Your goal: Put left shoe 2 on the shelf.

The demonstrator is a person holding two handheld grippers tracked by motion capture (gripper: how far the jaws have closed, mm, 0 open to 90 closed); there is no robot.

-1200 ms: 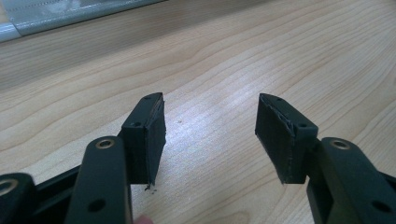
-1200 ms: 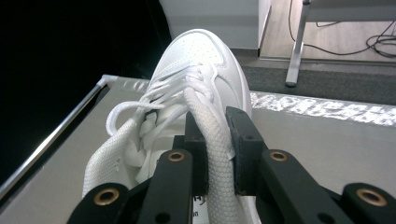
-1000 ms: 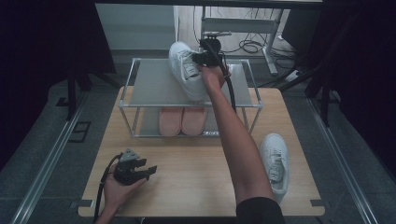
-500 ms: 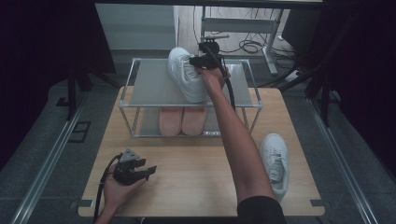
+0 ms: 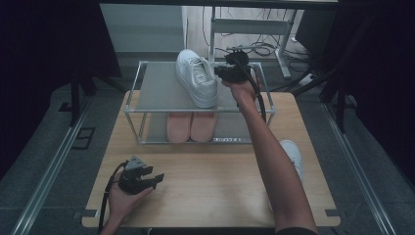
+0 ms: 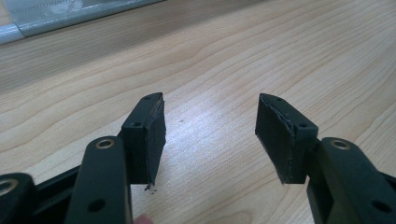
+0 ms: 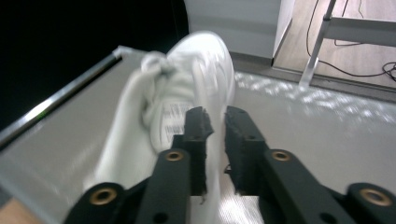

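Right claw (image 5: 221,73): jaws have just been closing, now narrowly parted, nothing pinched, beside the white sneaker (image 5: 197,77). Sneaker: 1, smooth leather-like upper, laced, rubber sole; on grey metal rack (image 5: 156,88) top shelf, long axis running front to back, toe toward the far edge. Left claw (image 6: 210,135): spread, empty, low over wood-grain surface (image 5: 220,186).

You are working on a pale wooden table (image 5: 220,186) with visible grain and a soft sheen. The rack (image 5: 147,85) has shiny metal tubes and dull grey shelves. The white sneaker (image 5: 196,78) looks like smooth matt leather with cloth laces. The right gripper (image 7: 215,125) has matt black plastic jaws with rough, frayed pads.
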